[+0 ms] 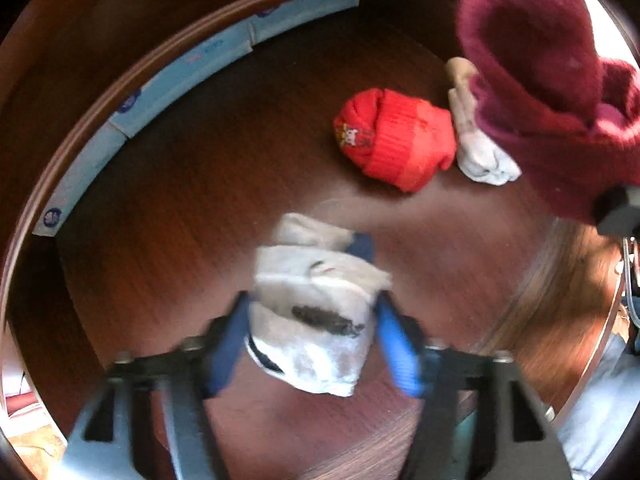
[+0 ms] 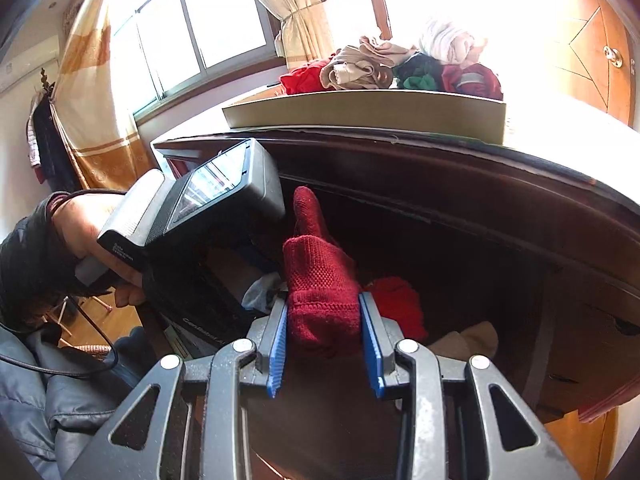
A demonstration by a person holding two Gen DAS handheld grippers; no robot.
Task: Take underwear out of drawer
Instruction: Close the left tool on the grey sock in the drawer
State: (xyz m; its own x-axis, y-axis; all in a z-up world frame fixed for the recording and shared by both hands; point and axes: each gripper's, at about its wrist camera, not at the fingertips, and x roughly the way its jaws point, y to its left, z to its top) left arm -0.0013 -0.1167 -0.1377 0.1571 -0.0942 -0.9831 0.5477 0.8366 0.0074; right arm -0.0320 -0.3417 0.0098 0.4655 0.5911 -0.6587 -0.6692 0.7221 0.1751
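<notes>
Drawer (image 1: 132,184): three bundles left | left gripper (image 1: 312,332): clamped on white bundle (image 1: 316,320) on the floor (not lifted) | right gripper (image 2: 323,340): pinching maroon sock (image 2: 320,284) above drawer | red bundle (image 1: 396,138), pale bundle (image 1: 480,152): untouched | tray (image 2: 360,114): pile already out

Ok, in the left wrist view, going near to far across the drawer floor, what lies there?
White folded sock bundle with a dark mark between the left tongs → bright red knitted bundle with a small emblem → pale blue paper packets lining the far drawer wall.
</notes>
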